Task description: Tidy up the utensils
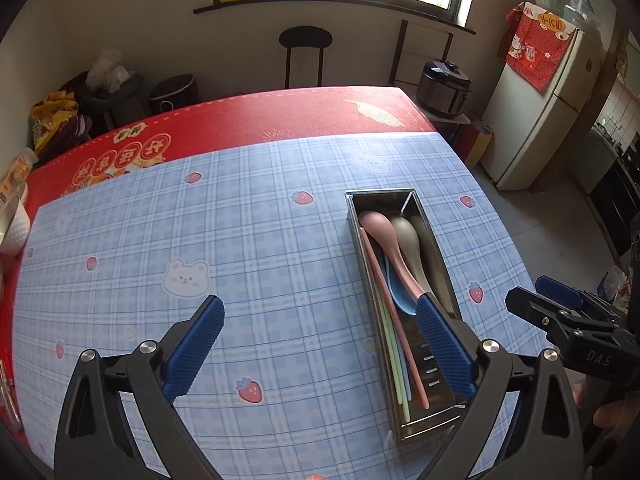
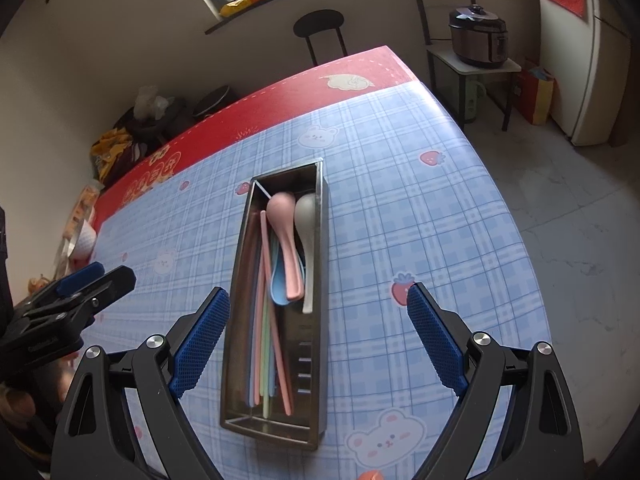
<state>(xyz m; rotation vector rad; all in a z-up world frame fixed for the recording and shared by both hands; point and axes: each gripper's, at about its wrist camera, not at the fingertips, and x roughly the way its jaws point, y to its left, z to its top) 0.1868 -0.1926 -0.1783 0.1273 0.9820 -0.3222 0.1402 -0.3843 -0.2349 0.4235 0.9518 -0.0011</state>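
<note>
A long steel utensil tray point(image 1: 436, 252) point(image 2: 322, 240) lies on the blue checked tablecloth. In it are a pink spoon point(image 1: 386, 240) point(image 2: 285, 232), a grey spoon point(image 1: 408, 240) point(image 2: 308, 240), a blue spoon point(image 1: 400, 292) point(image 2: 280, 284) and several pastel chopsticks point(image 1: 394, 344) point(image 2: 266, 336). My left gripper point(image 1: 320, 320) is open and empty above the cloth, its right finger over the tray's near end. My right gripper point(image 2: 318, 308) is open and empty, hovering over the tray. Each gripper shows at the edge of the other's view, the right one point(image 1: 560, 312) and the left one point(image 2: 80, 292).
A red mat point(image 1: 240, 120) covers the table's far part. A white bowl point(image 1: 12, 224) and snack packets stand at the left edge. A black stool point(image 1: 306, 52), a rice cooker point(image 1: 444, 88) and a fridge point(image 1: 548, 112) stand beyond the table.
</note>
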